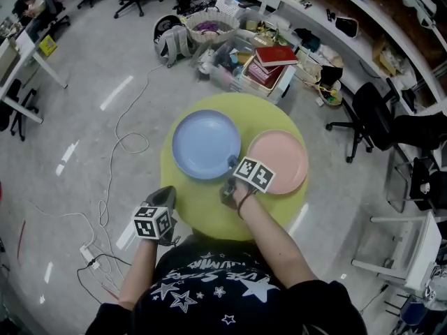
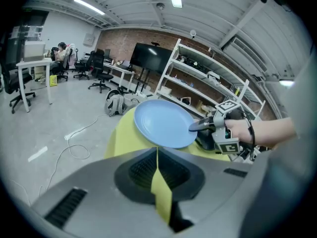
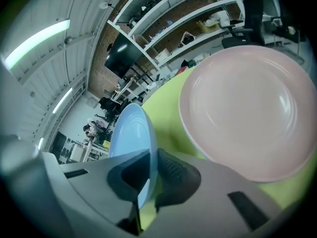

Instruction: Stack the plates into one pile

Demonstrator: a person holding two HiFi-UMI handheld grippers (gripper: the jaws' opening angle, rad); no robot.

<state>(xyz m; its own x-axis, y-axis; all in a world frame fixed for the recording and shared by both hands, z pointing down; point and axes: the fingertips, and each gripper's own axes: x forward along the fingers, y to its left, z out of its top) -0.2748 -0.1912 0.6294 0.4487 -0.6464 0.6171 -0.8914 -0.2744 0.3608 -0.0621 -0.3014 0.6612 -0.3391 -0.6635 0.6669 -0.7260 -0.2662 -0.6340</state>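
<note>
Right gripper (image 3: pixel 150 157) pinching blue plate (image 3: pixel 130 133) rim, pink plate (image 3: pixel 247 108) beside

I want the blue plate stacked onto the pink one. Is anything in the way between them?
Nothing visible. The right gripper is shut on the blue plate at its rim, on the side facing the pink plate, and only bare yellow table lies between the two plates.

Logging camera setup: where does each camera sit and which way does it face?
Head view: on head, steeply down on yellow table; forearms, left gripper, right gripper show.
Left gripper view: beside table, facing blue plate; own shut jaws.
Right gripper view: at table, own jaws gripping blue plate's rim, pink plate beyond.
All share the blue plate.
</note>
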